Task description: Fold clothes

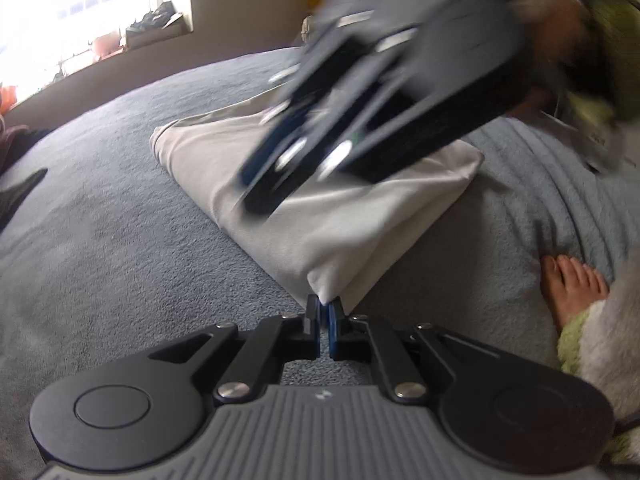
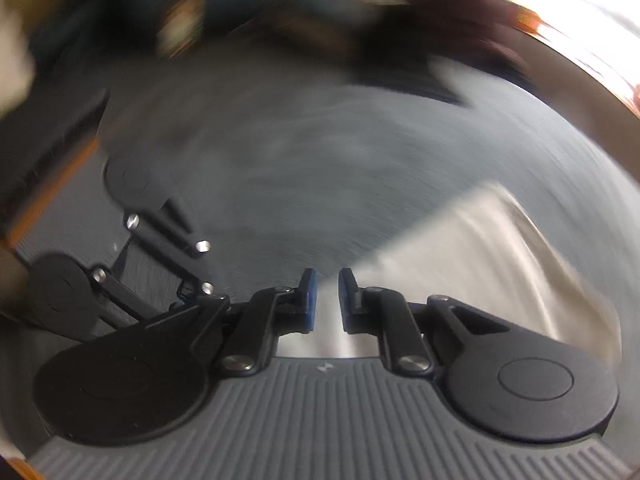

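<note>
Grey-blue blanket (image 1: 120,216) covers the bed where a folded pale beige garment (image 1: 320,216) lies flat. At its near corner the left gripper (image 1: 324,308) sits with its jaws pressed together, the blue pads just at the cloth's tip; whether any fabric is caught between them cannot be told. Blurred above the garment, the right gripper (image 2: 328,284) holds nothing, its jaws a narrow gap apart. A bare foot (image 1: 572,284) rests on the blanket nearby.

your left gripper (image 1: 324,307) sits pinched shut at the near corner of the folded pale cloth (image 1: 316,200) on the grey blanket (image 1: 120,220); your right gripper (image 1: 304,160) hangs blurred above it.
</note>
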`<state>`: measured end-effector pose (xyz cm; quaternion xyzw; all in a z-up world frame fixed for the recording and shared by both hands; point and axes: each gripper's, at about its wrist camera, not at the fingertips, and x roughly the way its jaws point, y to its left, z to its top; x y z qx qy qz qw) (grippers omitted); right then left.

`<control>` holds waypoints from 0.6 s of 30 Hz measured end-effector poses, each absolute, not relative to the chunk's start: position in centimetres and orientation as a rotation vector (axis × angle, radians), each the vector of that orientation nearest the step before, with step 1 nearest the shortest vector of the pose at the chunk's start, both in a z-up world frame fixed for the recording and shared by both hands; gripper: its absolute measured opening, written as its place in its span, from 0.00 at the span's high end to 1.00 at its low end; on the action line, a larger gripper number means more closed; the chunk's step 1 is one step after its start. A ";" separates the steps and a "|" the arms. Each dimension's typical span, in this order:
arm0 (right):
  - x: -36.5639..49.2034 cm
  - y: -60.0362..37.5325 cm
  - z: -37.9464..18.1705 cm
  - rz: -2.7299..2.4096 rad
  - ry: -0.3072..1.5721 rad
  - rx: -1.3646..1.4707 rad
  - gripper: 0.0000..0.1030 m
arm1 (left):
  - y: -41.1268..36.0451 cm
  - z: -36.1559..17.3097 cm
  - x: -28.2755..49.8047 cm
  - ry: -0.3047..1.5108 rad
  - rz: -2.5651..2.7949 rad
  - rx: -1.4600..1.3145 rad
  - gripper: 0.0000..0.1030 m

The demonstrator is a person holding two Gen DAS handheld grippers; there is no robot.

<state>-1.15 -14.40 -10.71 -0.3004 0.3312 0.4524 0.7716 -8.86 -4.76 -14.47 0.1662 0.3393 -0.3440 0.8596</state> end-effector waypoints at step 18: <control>22.6 -11.9 -14.4 0.649 0.801 -1.003 0.95 | -3.5 -14.9 -8.8 0.667 -0.795 0.321 0.96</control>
